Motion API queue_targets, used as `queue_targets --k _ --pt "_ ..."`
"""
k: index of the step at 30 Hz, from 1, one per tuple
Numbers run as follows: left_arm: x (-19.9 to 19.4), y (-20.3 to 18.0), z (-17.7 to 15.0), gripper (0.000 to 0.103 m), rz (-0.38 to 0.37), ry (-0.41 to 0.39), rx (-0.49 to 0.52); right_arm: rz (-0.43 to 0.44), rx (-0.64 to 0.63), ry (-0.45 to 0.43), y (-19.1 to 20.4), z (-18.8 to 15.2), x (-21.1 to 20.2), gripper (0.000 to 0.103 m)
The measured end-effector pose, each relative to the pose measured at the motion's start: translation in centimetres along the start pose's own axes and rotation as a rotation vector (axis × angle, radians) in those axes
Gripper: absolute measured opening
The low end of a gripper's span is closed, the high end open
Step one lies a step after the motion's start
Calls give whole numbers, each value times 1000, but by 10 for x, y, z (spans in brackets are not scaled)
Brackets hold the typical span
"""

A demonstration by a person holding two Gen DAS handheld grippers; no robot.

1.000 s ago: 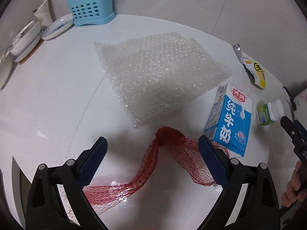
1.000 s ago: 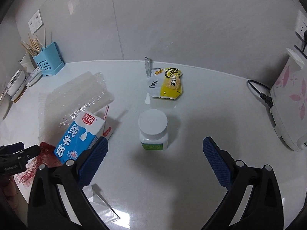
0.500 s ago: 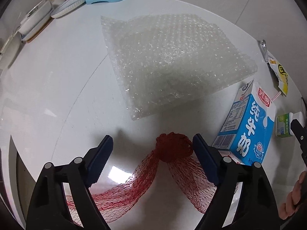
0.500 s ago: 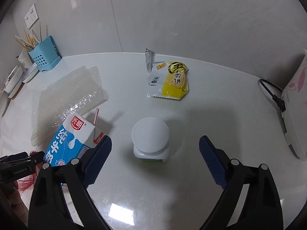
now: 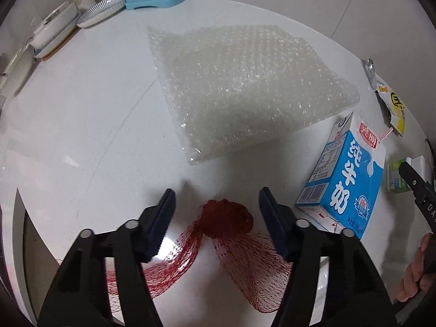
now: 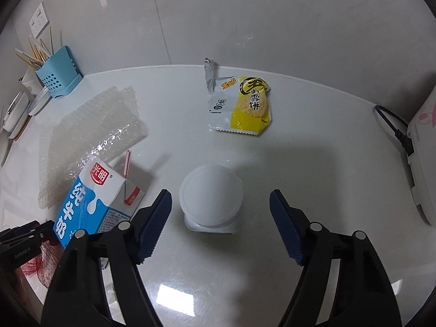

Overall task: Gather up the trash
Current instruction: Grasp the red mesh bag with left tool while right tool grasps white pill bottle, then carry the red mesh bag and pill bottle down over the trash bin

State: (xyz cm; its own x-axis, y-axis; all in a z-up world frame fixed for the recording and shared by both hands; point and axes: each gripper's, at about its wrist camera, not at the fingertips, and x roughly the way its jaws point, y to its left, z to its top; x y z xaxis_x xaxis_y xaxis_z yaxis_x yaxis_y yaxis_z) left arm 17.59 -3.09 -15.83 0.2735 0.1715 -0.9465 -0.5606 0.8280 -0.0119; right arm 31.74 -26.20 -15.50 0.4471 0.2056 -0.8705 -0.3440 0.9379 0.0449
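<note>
Lying about: perhaps five trash pieces [image 6: 239, 106].

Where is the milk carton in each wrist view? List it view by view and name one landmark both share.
Left wrist view: the milk carton lies at the right, just right of the red mesh bag.
Right wrist view: the carton is at lower left, left of the white-capped bottle.
Shared landmark: the bubble wrap sheet, beyond the carton in both.
</note>
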Motion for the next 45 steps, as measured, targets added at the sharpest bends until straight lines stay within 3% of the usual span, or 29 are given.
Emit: queue_targets --k 4,12,15,18,22,27,30,35,45 --pt "-9 2 -3 78 -8 -14 51 0 6 7 -1 1 4 71" --pt "14 -2 -14 78 -11 54 70 -1 2 25 -4 0 12 42" --pt "17 0 -18 75 -10 70 64 4 6 23 -5 1 12 40" --pt "22 1 -20 63 -15 88 56 7 10 22 -6 1 12 40" --pt "23 0 -24 55 -4 79 59 10 13 23 -7 0 11 40" --pt "21 -5 -25 33 -10 73 82 13 17 24 -8 1 10 40" --pt "20 -9 -24 13 -13 73 99 12 20 23 -8 1 10 40" --pt "20 -13 -19 11 -34 73 119 9 24 13 -8 2 3 40" --pt "-6 -19 -9 11 -88 1 214 -11 48 -21 -4 -4 -21 40"
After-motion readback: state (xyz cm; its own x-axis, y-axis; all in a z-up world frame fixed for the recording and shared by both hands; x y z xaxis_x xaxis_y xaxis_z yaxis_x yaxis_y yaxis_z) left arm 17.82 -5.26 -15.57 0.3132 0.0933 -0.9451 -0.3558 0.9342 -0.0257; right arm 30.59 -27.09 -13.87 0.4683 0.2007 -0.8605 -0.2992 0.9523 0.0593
